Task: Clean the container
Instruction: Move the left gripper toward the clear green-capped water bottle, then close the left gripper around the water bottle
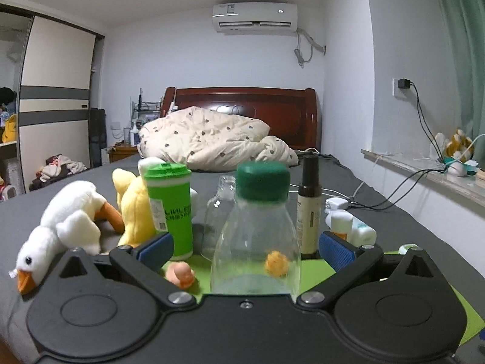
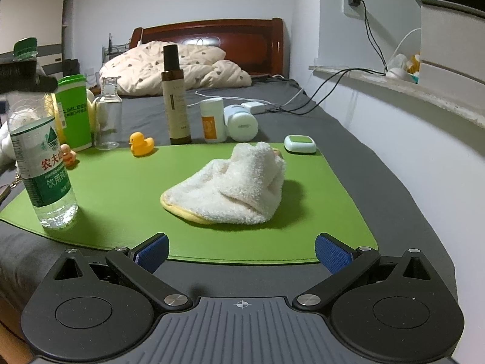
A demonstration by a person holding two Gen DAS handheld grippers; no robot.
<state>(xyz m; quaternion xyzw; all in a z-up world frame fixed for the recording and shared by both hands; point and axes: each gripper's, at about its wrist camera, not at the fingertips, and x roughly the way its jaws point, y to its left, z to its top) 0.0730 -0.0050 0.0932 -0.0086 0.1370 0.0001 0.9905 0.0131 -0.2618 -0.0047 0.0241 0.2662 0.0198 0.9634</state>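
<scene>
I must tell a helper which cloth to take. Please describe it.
On the bed lies a green mat. Near its middle sits a crumpled white towel with a yellow edge, the only soft cloth there; its neighbours are bottles and a rubber duck.

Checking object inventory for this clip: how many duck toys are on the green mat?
2. A yellow rubber duck sits near the mat's far edge, in front of the brown spray bottle. A pinkish-orange duck sits at the left edge beside the green cup. Others could be hidden.
</scene>
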